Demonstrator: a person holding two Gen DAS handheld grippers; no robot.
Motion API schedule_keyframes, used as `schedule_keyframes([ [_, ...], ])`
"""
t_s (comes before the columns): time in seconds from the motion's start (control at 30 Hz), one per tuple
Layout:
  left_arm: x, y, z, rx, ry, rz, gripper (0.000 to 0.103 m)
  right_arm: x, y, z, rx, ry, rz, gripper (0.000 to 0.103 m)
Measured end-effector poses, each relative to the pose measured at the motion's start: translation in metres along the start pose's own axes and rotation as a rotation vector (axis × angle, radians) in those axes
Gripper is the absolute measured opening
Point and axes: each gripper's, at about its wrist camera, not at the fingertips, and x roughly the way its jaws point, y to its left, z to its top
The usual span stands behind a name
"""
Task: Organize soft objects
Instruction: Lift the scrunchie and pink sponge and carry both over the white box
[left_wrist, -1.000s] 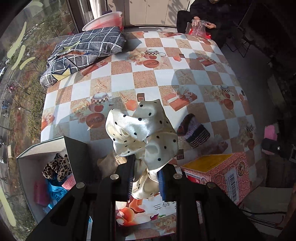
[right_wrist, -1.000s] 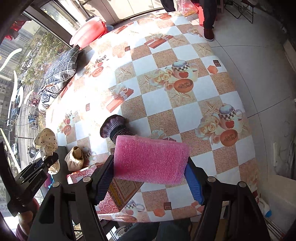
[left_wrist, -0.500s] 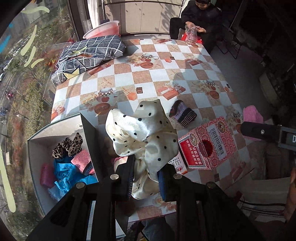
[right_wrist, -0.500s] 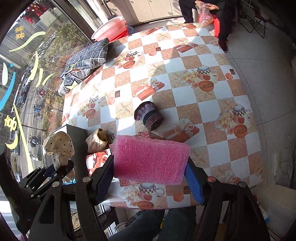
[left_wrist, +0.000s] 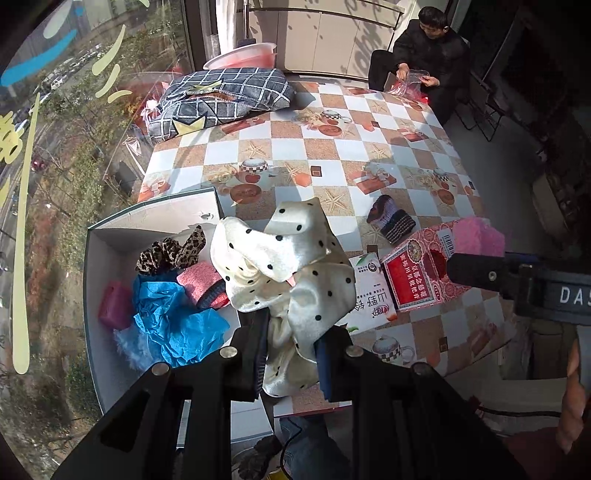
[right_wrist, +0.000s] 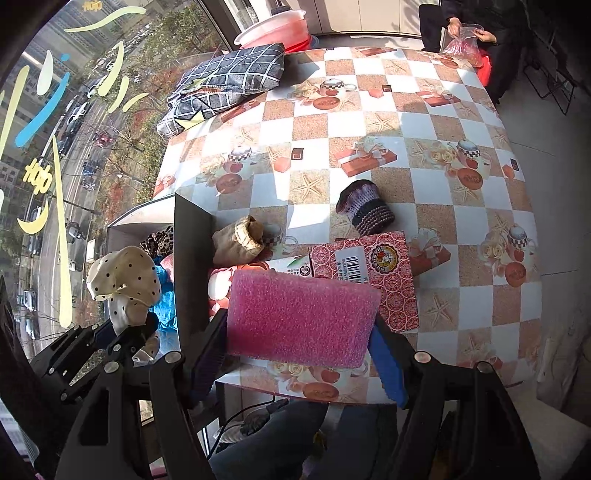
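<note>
Both grippers have carried their loads toward the table's near-left corner since a second ago, so the white box (left_wrist: 110, 236) with its pile of soft things now lies fully open under the left wrist view. Clamped narrowly in the left gripper (left_wrist: 291, 350), the cream polka-dot cloth (left_wrist: 280, 258) hangs over the box's right edge, above a leopard scrunchie (left_wrist: 170, 251), blue crumpled paper (left_wrist: 173, 325) and a pink knit piece (left_wrist: 199, 280). Held across its width by the right gripper (right_wrist: 299, 354), the pink foam block (right_wrist: 301, 317) hovers above a red patterned carton (right_wrist: 384, 266), with a purple knit piece (right_wrist: 365, 208) and a beige pouch (right_wrist: 238, 240) resting on the checkered tablecloth (right_wrist: 369, 122) beyond.
</note>
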Motion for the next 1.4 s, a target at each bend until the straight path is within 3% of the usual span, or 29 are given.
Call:
schedule_keyframes([
  [1.4, -0.015, 0.078, -0.031, -0.181, -0.015, 0.042, 0.025, 0.022, 0.086, -0.002, -0.199, 0.052, -0.001, 0.073],
])
